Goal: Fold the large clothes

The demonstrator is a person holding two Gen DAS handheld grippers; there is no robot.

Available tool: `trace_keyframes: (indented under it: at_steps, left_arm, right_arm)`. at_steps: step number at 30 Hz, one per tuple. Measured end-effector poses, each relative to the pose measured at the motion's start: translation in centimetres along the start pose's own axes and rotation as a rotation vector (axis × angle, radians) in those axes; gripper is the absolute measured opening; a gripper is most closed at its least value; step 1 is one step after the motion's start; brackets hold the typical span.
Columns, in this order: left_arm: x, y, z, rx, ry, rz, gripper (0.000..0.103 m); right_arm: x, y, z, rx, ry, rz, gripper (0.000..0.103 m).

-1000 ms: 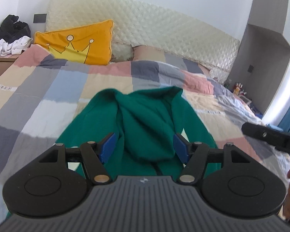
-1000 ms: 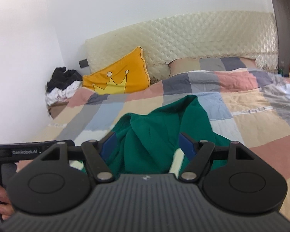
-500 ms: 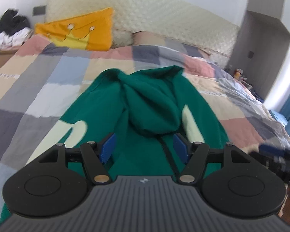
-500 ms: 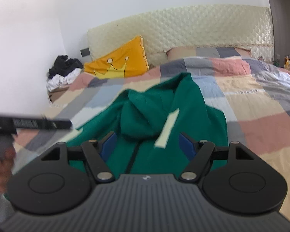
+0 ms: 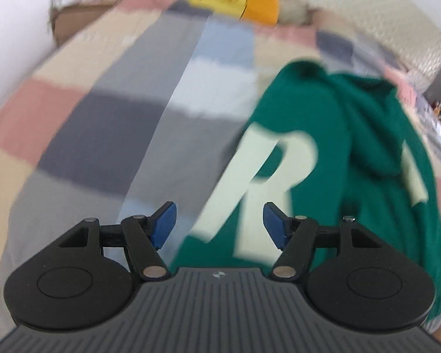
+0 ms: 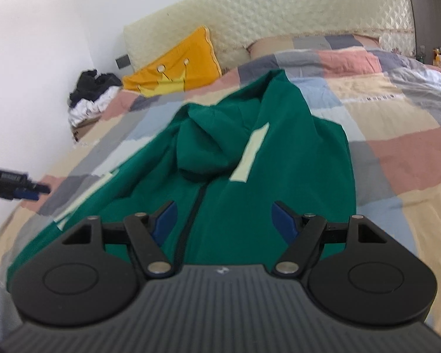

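Green hoodie (image 6: 267, 182) spread on patchwork quilt (image 6: 397, 135), left claw (image 5: 219, 225) released, right claw (image 6: 223, 220) released

green hoodie (image 6: 279, 176) soft matt cloth; patchwork quilt (image 6: 397, 135) matt cotton; headboard (image 6: 279, 17) quilted, slight sheen.

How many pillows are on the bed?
2. The orange crown pillow leans on the headboard at the left; a patchwork pillow lies to its right. Others may be hidden under the quilt.
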State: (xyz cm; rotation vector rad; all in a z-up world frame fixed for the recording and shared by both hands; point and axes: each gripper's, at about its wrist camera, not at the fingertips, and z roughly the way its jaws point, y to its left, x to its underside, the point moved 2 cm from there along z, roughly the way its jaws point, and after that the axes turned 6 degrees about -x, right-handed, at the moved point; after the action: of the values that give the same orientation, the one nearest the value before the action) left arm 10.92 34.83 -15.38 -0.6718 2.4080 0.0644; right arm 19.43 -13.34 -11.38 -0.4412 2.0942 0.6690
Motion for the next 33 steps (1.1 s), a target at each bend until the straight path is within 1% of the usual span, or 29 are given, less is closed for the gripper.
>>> trace_keyframes:
  at_steps: [3, 5, 6, 7, 8, 9, 10, 12, 14, 15, 16, 17, 19, 20, 22, 25, 28, 30, 33]
  left_arm:
    - [2.2, 2.7, 1.9, -0.011, 0.062, -0.009, 0.07]
    - [3.7, 3.7, 2.8, 0.032, 0.09, -0.022, 0.069]
    - [4.3, 3.9, 3.0, 0.061, 0.093, -0.033, 0.061]
    - [4.7, 4.1, 3.2, 0.093, 0.102, -0.043, 0.043]
    - [5.1, 4.1, 3.4, 0.118, 0.116, -0.047, 0.034]
    - [5.3, 3.9, 3.4, 0.137, 0.121, -0.035, 0.019]
    - [5.5, 3.7, 3.1, 0.142, 0.112, -0.018, 0.01]
    - [5.2, 3.6, 2.4, 0.155, 0.092, -0.018, 0.007]
    - [4.3, 4.2, 1.5, 0.161, 0.084, -0.06, 0.006]
    - [3.3, 4.9, 1.0, 0.159, 0.071, -0.077, 0.006]
    - [2.4, 5.4, 0.2, 0.169, 0.04, -0.093, 0.006]
    - [0.8, 6.4, -0.9, 0.176, -0.002, -0.104, 0.006]
    - [-2.8, 8.6, -2.8, 0.163, -0.081, -0.133, 0.006]
    - [-5.0, 9.7, -3.7, 0.145, -0.122, -0.148, 0.006]
    - [-9.1, 11.6, -4.7, 0.113, -0.176, -0.164, 0.006]
    - [-15.1, 13.5, -4.9, 0.017, -0.228, -0.155, 0.006]
    - [-20.3, 14.3, -3.7, -0.084, -0.284, -0.145, 0.006]
    - [-23.5, 15.0, -1.6, -0.148, -0.282, -0.164, 0.005]
    - [-27.1, 16.0, 3.8, -0.241, -0.25, -0.192, 0.005]
  right_arm:
    - [0.2, -0.7, 0.6, 0.004, 0.019, 0.034, 0.074]
    - [0.3, -1.1, 1.0, 0.007, 0.029, 0.054, 0.074]
    - [0.4, -1.2, 1.1, 0.01, 0.034, 0.059, 0.074]
    - [0.5, -1.2, 1.3, 0.014, 0.042, 0.061, 0.074]
    - [0.7, -1.2, 1.4, 0.015, 0.054, 0.06, 0.074]
    - [0.9, -1.1, 1.4, 0.016, 0.061, 0.058, 0.074]
    - [1.1, -1.0, 1.4, 0.021, 0.069, 0.056, 0.074]
    - [1.3, -1.0, 1.6, 0.029, 0.079, 0.049, 0.074]
    - [1.2, -0.9, 1.7, 0.037, 0.083, 0.048, 0.074]
    - [1.2, -0.9, 1.8, 0.035, 0.083, 0.047, 0.074]
    - [1.1, -0.9, 1.8, 0.034, 0.081, 0.047, 0.074]
    - [1.0, -0.9, 1.8, 0.035, 0.079, 0.047, 0.074]
    - [0.9, -0.8, 2.0, 0.032, 0.081, 0.044, 0.074]
    - [0.9, -0.9, 2.2, 0.032, 0.083, 0.043, 0.073]
    - [0.9, -1.0, 2.7, 0.043, 0.094, 0.046, 0.073]
    - [0.7, -1.2, 3.6, 0.052, 0.098, 0.067, 0.073]
    - [0.1, -1.2, 4.4, 0.067, 0.079, 0.072, 0.073]
    - [-0.4, -1.3, 4.9, 0.07, 0.06, 0.075, 0.073]
    - [-1.1, -1.5, 5.9, 0.068, 0.044, 0.075, 0.073]
